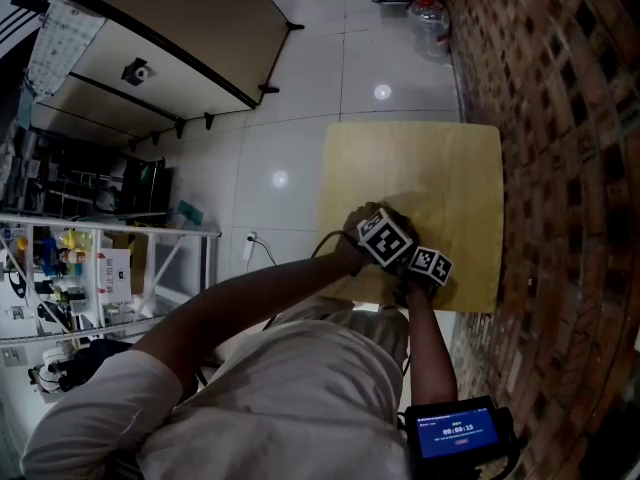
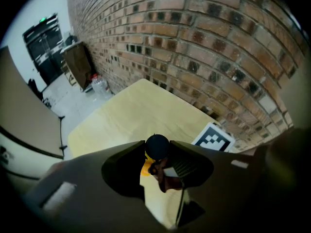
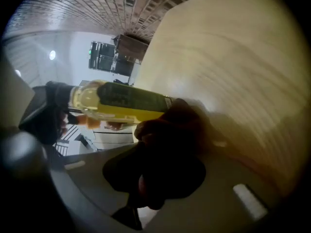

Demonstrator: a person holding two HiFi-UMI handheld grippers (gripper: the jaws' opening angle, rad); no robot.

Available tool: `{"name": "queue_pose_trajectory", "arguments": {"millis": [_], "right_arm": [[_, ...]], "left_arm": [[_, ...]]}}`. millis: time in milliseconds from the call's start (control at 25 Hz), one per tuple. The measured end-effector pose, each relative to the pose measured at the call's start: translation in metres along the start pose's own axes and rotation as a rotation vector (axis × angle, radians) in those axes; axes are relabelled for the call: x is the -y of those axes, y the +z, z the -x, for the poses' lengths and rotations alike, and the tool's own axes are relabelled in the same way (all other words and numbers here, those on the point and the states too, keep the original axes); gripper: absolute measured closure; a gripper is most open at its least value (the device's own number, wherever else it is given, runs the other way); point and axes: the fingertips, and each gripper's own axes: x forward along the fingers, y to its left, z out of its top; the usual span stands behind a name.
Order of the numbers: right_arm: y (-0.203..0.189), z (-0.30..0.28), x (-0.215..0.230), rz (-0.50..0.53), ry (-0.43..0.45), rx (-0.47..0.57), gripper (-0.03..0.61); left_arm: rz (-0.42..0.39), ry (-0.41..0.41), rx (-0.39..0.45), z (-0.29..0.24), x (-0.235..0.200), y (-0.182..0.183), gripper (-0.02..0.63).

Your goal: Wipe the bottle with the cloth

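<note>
Brick wall (image 1: 560, 168) and white tiled floor (image 1: 290, 158) frame a pale wooden desk (image 1: 450, 168) set against the bricks in the head view. A person's arms meet over its near edge, with the left tongs (image 1: 384, 236) and right tongs (image 1: 429, 264) side by side, their checkered cubes up. A water jug (image 1: 428, 18) stands by the wall beyond the desk. A long beige tabletop (image 1: 170, 28) and a cluttered wire rack (image 1: 90, 268) fill the left. A device with a lit blue screen (image 1: 455, 433) hangs at the person's waist.

The left gripper view shows the left tongs narrowed on the bottle (image 2: 146, 166), its black cap (image 2: 157, 146) caught between the two jaws and the yellow body running down toward the desk. The right tongs' checkered cube sits just beyond. The rest of the desk top is bare wood up to the bricks.

The right gripper view shows the bottle lying crosswise above the desk, yellow liquid under a dark green label. The left tongs grip its cap end at the left. The right tongs are clamped on a bunched dark cloth (image 3: 165, 149), which fills the gap between the jaws and presses against the bottle's lower end, hiding it.
</note>
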Motion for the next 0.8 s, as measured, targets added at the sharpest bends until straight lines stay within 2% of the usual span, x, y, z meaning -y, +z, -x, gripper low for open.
{"name": "queue_pose_trajectory", "arguments": {"millis": [120, 160, 280, 360, 520, 800], "right_arm": [[0.000, 0.028, -0.007, 0.048, 0.032, 0.030, 0.490], [-0.005, 0.036, -0.004, 0.058, 0.028, 0.033, 0.489], [-0.015, 0.058, 0.010, 0.091, -0.027, 0.038, 0.489], [-0.013, 0.073, 0.010, 0.105, -0.053, 0.060, 0.489], [-0.016, 0.099, -0.004, 0.101, -0.048, 0.123, 0.489], [-0.038, 0.112, -0.031, 0.079, -0.050, 0.241, 0.489]], "left_arm": [[-0.196, 0.011, 0.072, -0.001, 0.004, 0.003, 0.409], [-0.229, 0.010, 0.091, 0.001, 0.006, -0.002, 0.401], [-0.245, -0.010, 0.132, 0.010, 0.006, -0.022, 0.379], [-0.304, -0.001, 0.125, 0.016, 0.001, -0.034, 0.376], [-0.499, 0.049, 0.063, 0.012, -0.012, -0.057, 0.376], [-0.741, 0.060, 0.049, -0.009, -0.008, -0.063, 0.377]]}}
